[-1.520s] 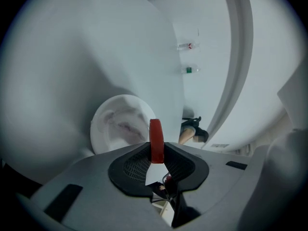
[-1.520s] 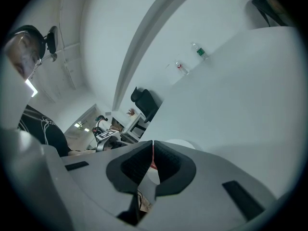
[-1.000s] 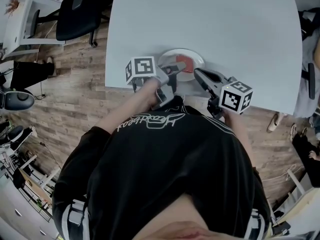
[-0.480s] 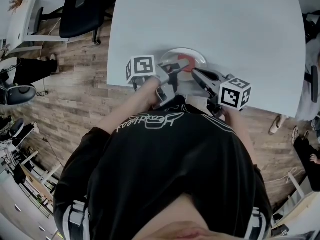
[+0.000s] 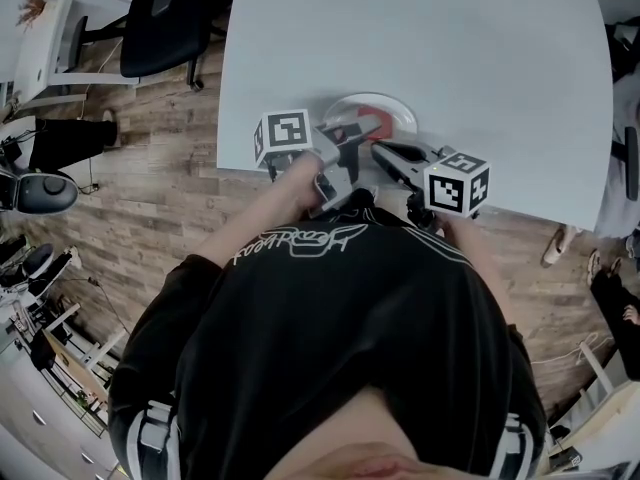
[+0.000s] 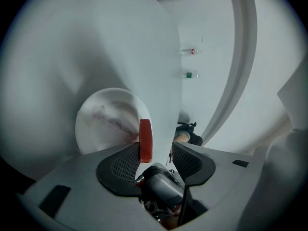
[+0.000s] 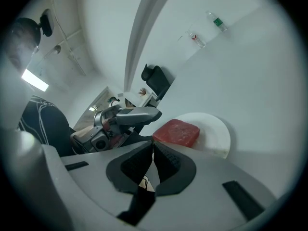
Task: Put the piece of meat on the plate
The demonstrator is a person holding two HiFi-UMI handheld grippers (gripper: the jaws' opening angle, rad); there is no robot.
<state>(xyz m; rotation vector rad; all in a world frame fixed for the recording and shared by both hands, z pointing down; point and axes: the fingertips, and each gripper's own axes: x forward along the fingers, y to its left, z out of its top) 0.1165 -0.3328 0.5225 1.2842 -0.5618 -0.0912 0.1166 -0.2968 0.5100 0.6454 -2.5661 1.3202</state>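
Wood floor (image 5: 150, 198) and a black chair (image 5: 165, 28) are filling the left of the head view, and the white desk (image 5: 420, 38) is spreading across the upper right. At its near edge, the meat (image 7: 177, 131), a flat red slab, is lying on the plate (image 7: 216, 134). The left tongs (image 6: 156, 150) have just been opening, and their jaws are standing apart around the meat. The right tongs (image 7: 153, 150) are sitting closed and empty.

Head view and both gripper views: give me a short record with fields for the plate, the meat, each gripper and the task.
plate: white, near the front edge of the table
meat: red slab, lying on the plate
left gripper: fingers apart, just been opening; meat between them
right gripper: fingers shut, empty
task: meat on plate
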